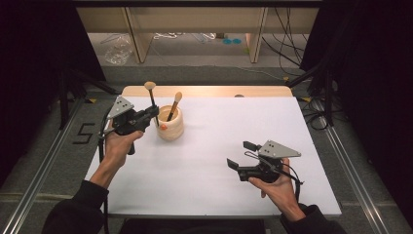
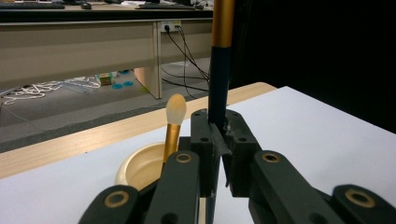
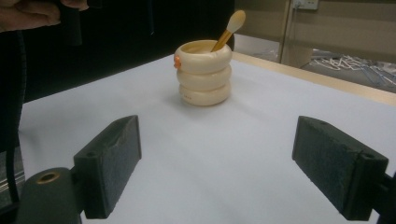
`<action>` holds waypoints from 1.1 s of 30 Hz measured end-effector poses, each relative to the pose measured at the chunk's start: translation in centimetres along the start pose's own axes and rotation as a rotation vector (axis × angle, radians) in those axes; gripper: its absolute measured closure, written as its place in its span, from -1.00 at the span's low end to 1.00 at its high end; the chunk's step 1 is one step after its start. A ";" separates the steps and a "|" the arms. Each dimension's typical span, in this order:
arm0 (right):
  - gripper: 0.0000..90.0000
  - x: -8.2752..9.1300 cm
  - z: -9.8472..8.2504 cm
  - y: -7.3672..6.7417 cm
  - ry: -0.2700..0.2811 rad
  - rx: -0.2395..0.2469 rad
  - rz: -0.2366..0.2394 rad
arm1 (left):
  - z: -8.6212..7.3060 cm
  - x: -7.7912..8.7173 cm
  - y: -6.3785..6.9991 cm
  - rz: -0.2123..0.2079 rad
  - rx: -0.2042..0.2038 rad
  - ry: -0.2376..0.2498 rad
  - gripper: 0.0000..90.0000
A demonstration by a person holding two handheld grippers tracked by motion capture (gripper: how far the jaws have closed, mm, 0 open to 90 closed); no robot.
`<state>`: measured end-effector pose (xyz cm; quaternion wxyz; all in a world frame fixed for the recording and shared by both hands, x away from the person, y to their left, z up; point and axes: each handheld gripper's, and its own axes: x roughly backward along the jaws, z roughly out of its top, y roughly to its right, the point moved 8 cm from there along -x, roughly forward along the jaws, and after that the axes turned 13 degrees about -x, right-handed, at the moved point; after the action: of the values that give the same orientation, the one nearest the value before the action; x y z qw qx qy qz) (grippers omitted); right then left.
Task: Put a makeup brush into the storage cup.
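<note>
High view: cream ringed cup [image 1: 170, 124] near the counter [image 1: 209, 165] far-left corner, holding one brush [image 1: 174, 106]; left claw [image 1: 152, 113] just left of it, clamped on a second brush [image 1: 152, 100], upright. Left gripper view: dark handle [image 2: 218, 79] pinched between the pads, cup [image 2: 140, 165] below-left. Right gripper view: right claw [image 3: 217, 168] apart, empty, well short of the cup [image 3: 204, 74].

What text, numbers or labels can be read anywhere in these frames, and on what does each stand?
"5": black figure marked on the grey floor, left of the table.
Small reddish mark low on the cream holder: too small to read.
Nothing readable on the brushes, the left gripper or the right gripper.
</note>
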<state>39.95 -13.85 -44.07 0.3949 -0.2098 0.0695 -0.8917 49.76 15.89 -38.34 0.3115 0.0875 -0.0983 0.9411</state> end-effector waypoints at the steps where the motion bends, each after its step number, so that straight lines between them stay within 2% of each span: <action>1: -0.63 -0.1 0.1 0.1 0.018 0.011 -0.004 | 0.1 -0.1 -0.1 0.003 0.006 0.000 0.86; 2: -0.63 -0.1 0.0 0.0 0.009 -0.008 0.005 | 0.2 -0.1 -0.2 0.005 -0.001 0.000 0.86; 4: -0.63 -0.1 0.0 0.0 0.011 -0.005 0.004 | 0.4 -0.3 -0.4 0.008 0.003 0.002 0.86; 5: -0.63 0.0 0.1 0.2 0.013 0.014 -0.010 | 0.6 -0.4 -0.5 0.012 -0.002 0.003 0.86; 14: -0.63 -0.2 0.1 0.2 0.016 0.013 -0.002 | 1.0 -1.3 -1.4 0.030 0.007 0.006 0.86; 15: -0.63 -0.2 0.1 0.2 0.015 0.012 -0.002 | 1.2 -1.7 -1.2 -0.009 -0.011 0.034 0.86; 17: -0.63 -0.2 0.0 0.2 0.015 0.015 -0.001 | 1.0 -1.7 -1.6 0.026 0.003 0.009 0.86; 21: -0.63 -0.2 0.0 0.2 0.012 0.019 -0.005 | 1.0 -2.0 -2.0 0.043 0.014 0.005 0.86; 22: -0.63 -0.2 0.0 0.2 0.008 0.019 -0.008 | 1.1 -2.1 -2.1 0.043 0.013 0.009 0.86; 23: -0.62 -0.2 0.0 0.2 0.009 0.018 -0.006 | 0.9 -2.1 -2.3 0.046 -0.002 -0.011 0.86; 24: -0.62 -0.2 -0.2 0.1 -0.003 0.003 -0.002 | 1.0 -2.3 -2.2 0.046 0.018 0.000 0.86; 25: -0.62 -0.4 -0.1 -0.1 0.008 -0.007 0.013 | 0.9 -2.4 -2.3 0.044 0.007 -0.008 0.86; 26: -0.62 -0.4 -0.1 -0.1 0.008 -0.005 0.011 | 1.0 -2.6 -2.3 0.049 0.008 -0.005 0.86; 27: -0.62 -0.2 -0.1 0.2 0.004 0.019 -0.004 | 1.0 -2.8 -2.3 0.052 0.017 -0.004 0.86; 28: -0.62 -0.2 -0.1 0.1 0.000 0.017 -0.003 | 1.0 -2.9 -2.4 0.053 0.010 -0.001 0.86; 29: -0.62 -0.3 -0.1 0.1 -0.001 0.017 -0.004 | 1.1 -3.1 -2.4 0.059 0.022 0.001 0.86; 33: -0.62 -0.4 -0.1 0.1 0.010 0.019 0.010 | 1.2 -3.6 -2.6 0.062 0.007 -0.006 0.86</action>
<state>40.20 -13.58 -44.29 0.4009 -0.2013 0.0642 -0.8914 54.30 15.57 -37.71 0.2814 0.0883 -0.0986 0.9504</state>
